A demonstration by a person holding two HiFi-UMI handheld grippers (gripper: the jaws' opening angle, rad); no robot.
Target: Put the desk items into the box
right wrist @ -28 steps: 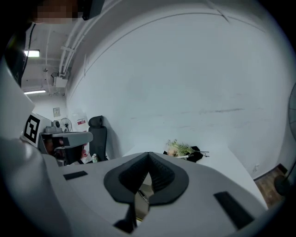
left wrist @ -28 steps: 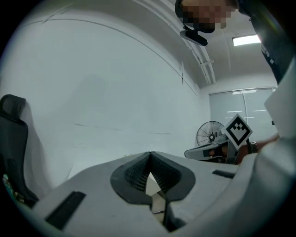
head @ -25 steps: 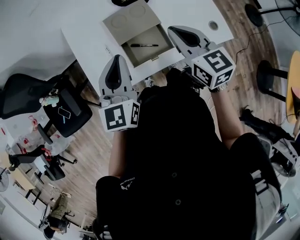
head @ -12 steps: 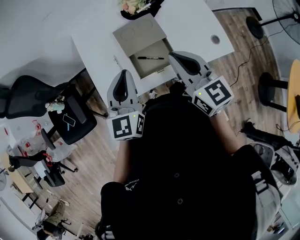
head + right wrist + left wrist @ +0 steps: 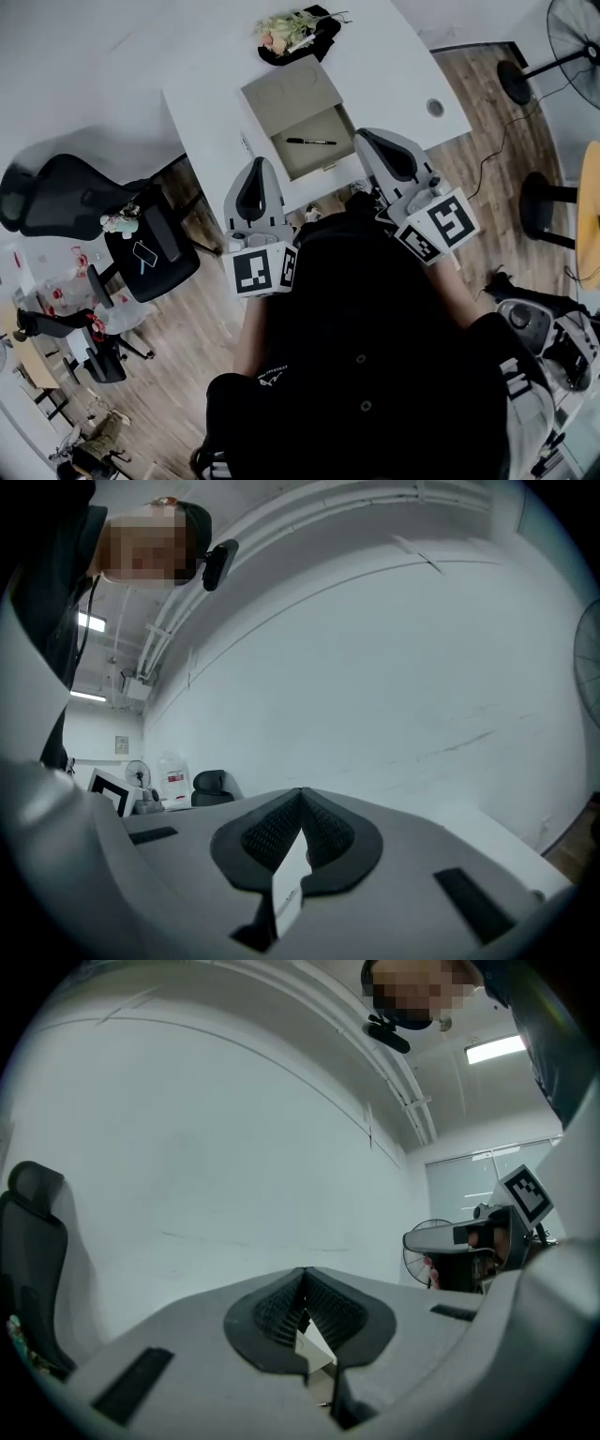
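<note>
An open beige box (image 5: 315, 141) stands on the white desk (image 5: 394, 56), its lid (image 5: 286, 92) laid back behind it. A black pen (image 5: 311, 142) lies inside the box. Both grippers are held near the person's body, short of the desk's near edge. My left gripper (image 5: 259, 167) points toward the desk left of the box, and my right gripper (image 5: 366, 138) points at the box's right side. In the gripper views the left gripper (image 5: 302, 1275) and right gripper (image 5: 300, 795) have their jaws together at the tips with nothing between them, facing a white wall.
A bunch of flowers (image 5: 286, 31) on a dark base sits behind the box. The desk has a round cable hole (image 5: 435, 108). Black office chairs (image 5: 66, 192) stand at the left, one with a phone (image 5: 143, 253) on its seat. A fan (image 5: 574, 28) and stool (image 5: 542, 199) stand at the right.
The head view has drawn back: desk and box sit lower in frame and the flowers have come into sight. Both grippers stay shut and have dropped slightly toward the body.
</note>
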